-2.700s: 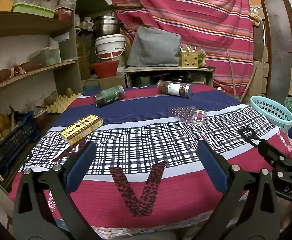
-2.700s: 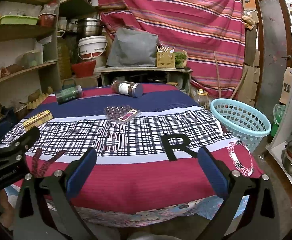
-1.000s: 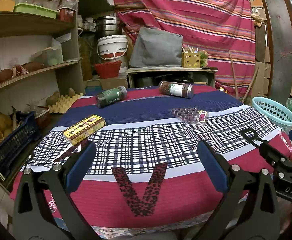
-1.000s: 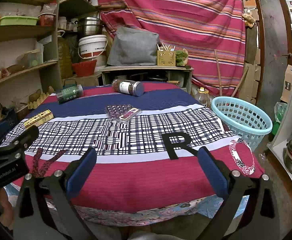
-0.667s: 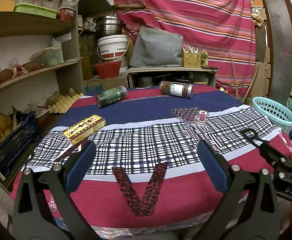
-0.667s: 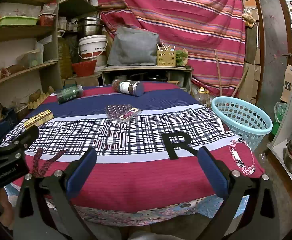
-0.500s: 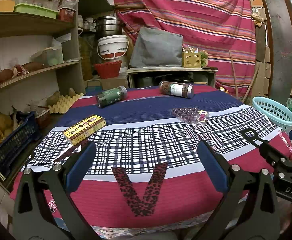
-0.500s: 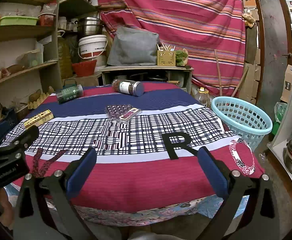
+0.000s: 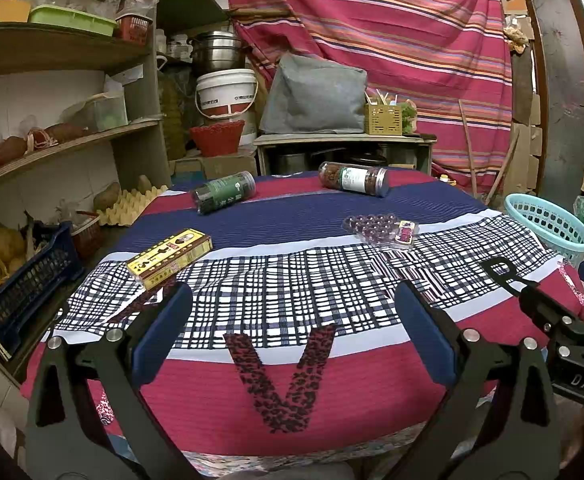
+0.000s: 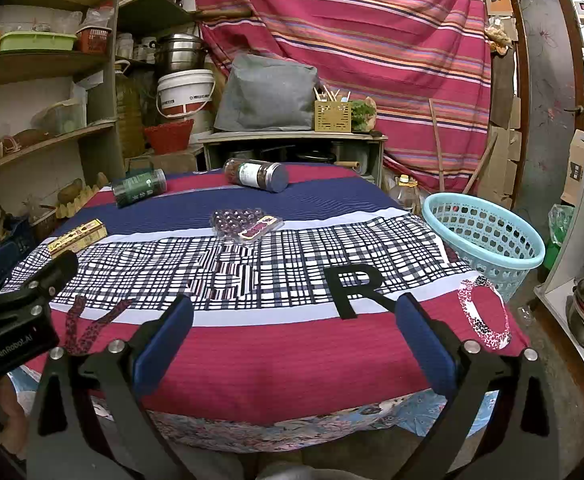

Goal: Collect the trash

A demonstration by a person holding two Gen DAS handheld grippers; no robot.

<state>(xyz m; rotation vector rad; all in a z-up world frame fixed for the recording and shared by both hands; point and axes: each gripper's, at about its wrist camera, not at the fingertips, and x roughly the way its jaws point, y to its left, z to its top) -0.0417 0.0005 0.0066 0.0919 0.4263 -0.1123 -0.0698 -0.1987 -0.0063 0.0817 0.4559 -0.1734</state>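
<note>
Cluttered household storeroom or pantry. Wooden shelves (image 9: 64, 60) left of cloth-covered round table (image 9: 292, 364) hold potatoes, plastic tubs, bags. Behind table: steel pots (image 9: 218, 50) stacked over white bucket (image 9: 226, 94), low bench with chopstick holder (image 10: 332, 116). Striped red cloth (image 10: 352, 40) hung as back wall; cardboard boxes (image 10: 500, 160) stacked right of table.

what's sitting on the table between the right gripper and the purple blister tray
Nothing but bare tablecloth: in the right wrist view only checked and red fabric lies between the open right gripper and the blister tray.
</note>
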